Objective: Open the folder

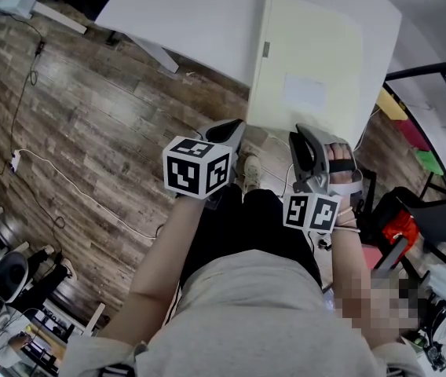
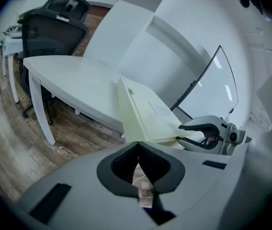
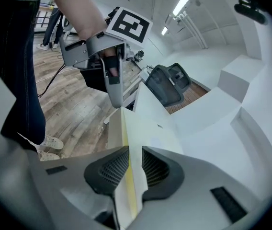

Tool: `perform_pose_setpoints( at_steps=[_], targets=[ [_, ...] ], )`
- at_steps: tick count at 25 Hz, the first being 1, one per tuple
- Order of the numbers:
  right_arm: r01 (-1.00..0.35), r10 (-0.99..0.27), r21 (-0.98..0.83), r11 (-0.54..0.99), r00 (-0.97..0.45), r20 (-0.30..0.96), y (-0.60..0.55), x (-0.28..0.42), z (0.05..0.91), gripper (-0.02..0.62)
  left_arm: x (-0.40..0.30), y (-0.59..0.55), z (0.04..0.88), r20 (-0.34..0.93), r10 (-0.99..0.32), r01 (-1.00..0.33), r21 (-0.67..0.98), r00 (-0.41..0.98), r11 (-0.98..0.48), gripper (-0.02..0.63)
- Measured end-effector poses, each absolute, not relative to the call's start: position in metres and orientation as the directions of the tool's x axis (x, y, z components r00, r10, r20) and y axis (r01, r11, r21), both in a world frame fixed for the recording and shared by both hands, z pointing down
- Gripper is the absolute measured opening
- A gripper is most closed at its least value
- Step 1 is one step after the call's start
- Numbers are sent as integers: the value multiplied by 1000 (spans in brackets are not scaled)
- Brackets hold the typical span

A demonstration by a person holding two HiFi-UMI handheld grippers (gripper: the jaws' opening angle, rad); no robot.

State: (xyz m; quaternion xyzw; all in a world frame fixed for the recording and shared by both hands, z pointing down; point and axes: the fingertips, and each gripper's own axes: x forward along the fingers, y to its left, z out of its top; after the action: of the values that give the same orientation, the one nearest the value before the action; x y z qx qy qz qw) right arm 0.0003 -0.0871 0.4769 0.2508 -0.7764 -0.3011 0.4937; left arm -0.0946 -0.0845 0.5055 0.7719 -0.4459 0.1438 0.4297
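Folder (image 1: 305, 69) closed on worktop (image 1: 191, 22), near edge clamped in right claw (image 3: 134, 153); left claw (image 2: 138, 147) together, empty, beside its left corner.

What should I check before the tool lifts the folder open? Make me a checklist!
1. Folder lies closed and flat on the white table: ok.
2. Right tool has the folder's near edge between its pads: ok.
3. It pinches only the top layer, not the whole folder: cannot tell.
4. Left tool is ready to hold the folder down: not ok. It is shut, empty and stops short of the folder.
5. Nothing lies on top of the folder to block it from opening: ok.
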Motion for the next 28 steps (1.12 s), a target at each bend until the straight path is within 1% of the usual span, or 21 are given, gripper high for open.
perform_pose_setpoints(
  at_steps=[2, 4, 9, 14, 17, 20, 24, 28],
  targets=[
    [-98, -690, 717, 690, -389, 610, -88, 0, 478, 80, -90, -82, 507, 607, -551, -806, 538, 573, -245, 18],
    [-108, -692, 716, 690, -388, 608, -90, -2, 479, 60, -85, -81, 507, 604, -543, -800, 543, 584, -256, 18],
    [-158, -698, 698, 699, -365, 616, -94, -5, 480, 48, -85, -83, 505, 601, -550, -802, 540, 580, -257, 18],
    [-275, -677, 621, 734, -358, 643, -96, -3, 481, 43, -96, -89, 503, 594, -596, -824, 518, 541, -230, 18],
    [-331, -666, 579, 746, -366, 650, -97, -3, 482, 43, -100, -94, 499, 569, -607, -806, 548, 554, -223, 18],
    [-360, -653, 546, 756, -368, 662, -96, -4, 482, 41, -99, -95, 497, 544, -600, -774, 596, 586, -215, 20],
    [-398, -636, 503, 767, -372, 676, -97, -4, 482, 40, -100, -95, 495, 533, -599, -759, 617, 598, -208, 20],
    [-418, -626, 477, 773, -378, 682, -97, -7, 482, 40, -104, -102, 490, 533, -616, -774, 596, 580, -213, 20]
  ],
)
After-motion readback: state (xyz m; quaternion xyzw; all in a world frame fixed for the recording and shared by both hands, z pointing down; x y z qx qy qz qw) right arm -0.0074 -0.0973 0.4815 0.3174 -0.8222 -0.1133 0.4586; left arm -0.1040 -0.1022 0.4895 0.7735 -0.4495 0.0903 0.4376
